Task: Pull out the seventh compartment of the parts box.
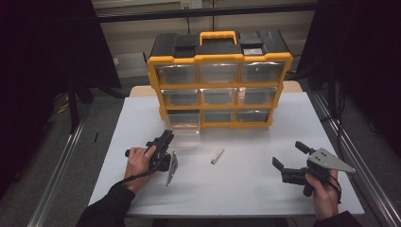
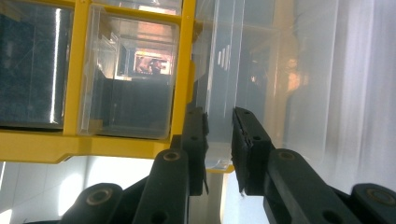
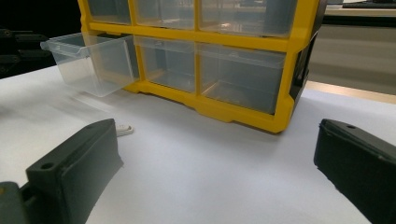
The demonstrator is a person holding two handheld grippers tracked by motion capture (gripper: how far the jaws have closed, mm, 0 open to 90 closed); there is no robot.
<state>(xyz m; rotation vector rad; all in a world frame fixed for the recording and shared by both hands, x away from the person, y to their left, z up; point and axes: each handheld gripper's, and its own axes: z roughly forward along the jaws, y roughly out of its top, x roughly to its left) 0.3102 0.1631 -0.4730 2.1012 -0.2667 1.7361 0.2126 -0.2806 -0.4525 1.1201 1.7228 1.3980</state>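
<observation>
A yellow and black organizer [image 1: 220,58] with clear drawers stands at the back of the white table [image 1: 236,189]. Its bottom-left drawer [image 1: 183,125] is pulled partway out. My left gripper [image 1: 168,135] is at that drawer's front, turned on its side. In the left gripper view the drawer [image 2: 280,84] rises ahead and my left gripper [image 2: 219,116] is shut on its thin front lip. My right gripper [image 1: 287,153] stands open near the table's right front with nothing between its jaws. The right gripper view shows that gripper [image 3: 214,128], the drawer [image 3: 93,60] and the organizer [image 3: 233,112].
A small white stick-like piece [image 1: 217,155] lies on the table between the two grippers, also seen as a small white piece [image 3: 123,129] near the left jaw. Metal rails [image 1: 350,156] run along both sides of the table. Dark curtains hang left and right.
</observation>
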